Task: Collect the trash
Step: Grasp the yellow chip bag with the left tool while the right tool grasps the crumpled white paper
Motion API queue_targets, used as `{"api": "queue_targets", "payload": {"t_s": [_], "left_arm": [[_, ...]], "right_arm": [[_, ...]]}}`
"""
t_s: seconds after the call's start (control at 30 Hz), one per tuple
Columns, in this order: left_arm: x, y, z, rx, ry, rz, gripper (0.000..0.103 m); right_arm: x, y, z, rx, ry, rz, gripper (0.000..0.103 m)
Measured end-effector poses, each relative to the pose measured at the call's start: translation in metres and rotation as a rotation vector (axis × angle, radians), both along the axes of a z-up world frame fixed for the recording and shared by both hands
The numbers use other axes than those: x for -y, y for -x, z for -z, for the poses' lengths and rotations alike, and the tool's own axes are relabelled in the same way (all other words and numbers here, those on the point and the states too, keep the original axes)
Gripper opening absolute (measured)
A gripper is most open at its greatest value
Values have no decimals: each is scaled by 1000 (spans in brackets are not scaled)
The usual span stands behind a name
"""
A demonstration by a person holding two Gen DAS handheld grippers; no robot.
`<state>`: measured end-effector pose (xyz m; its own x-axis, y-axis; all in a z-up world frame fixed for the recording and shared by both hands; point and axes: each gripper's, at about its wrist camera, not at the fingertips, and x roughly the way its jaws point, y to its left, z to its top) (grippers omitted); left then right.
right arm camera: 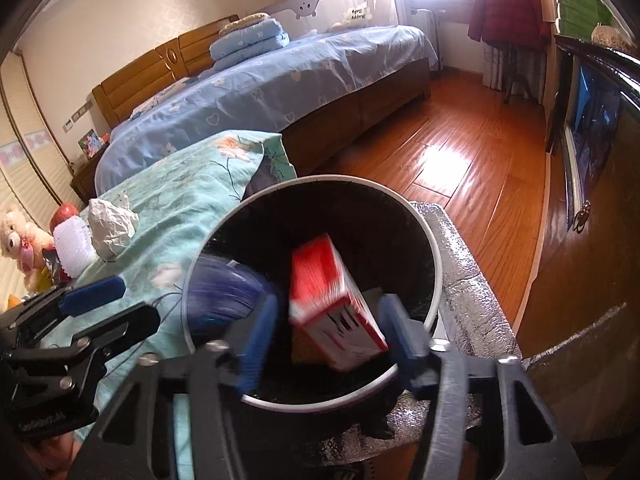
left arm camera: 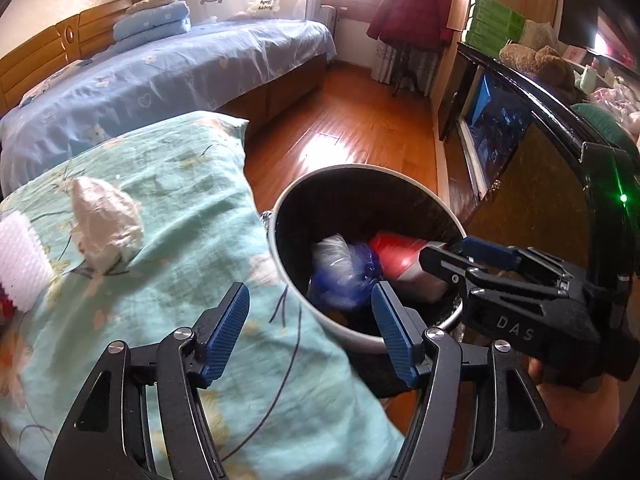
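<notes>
Both grippers, left [left arm camera: 310, 312] and right [right arm camera: 328, 340], released over round black bin [left arm camera: 280, 216].
Dropping red carton [right arm camera: 332, 300] and blue plastic bag [left arm camera: 344, 268]; next, crumpled white paper [left arm camera: 106, 228] beside bin.

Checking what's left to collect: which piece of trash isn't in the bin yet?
The crumpled white paper wad lies on the green floral pillow; the red box and blue bag are inside the bin.

We held both grippers angled downward side by side, left gripper [left arm camera: 310, 322] and right gripper [right arm camera: 326, 340] spread wide, nothing gripped.
</notes>
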<state>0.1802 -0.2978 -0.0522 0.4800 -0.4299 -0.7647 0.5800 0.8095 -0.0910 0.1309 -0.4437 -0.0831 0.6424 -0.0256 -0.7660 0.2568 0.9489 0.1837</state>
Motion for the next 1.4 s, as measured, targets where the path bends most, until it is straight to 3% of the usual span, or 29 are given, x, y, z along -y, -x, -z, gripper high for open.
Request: {"api": "queue_targets", "payload": {"t_s": [0.3, 0.87, 1.4], "left_arm": [[-60, 10, 9, -13, 26, -112, 71], [-175, 17, 19, -21, 64, -349, 71], [-240, 8, 26, -33, 86, -497, 71]], "right_arm": [[-23, 7, -12, 50, -33, -27, 73], [-120, -17, -15, 57, -45, -224, 78], [-173, -50, -9, 37, -39, -341, 82]]}}
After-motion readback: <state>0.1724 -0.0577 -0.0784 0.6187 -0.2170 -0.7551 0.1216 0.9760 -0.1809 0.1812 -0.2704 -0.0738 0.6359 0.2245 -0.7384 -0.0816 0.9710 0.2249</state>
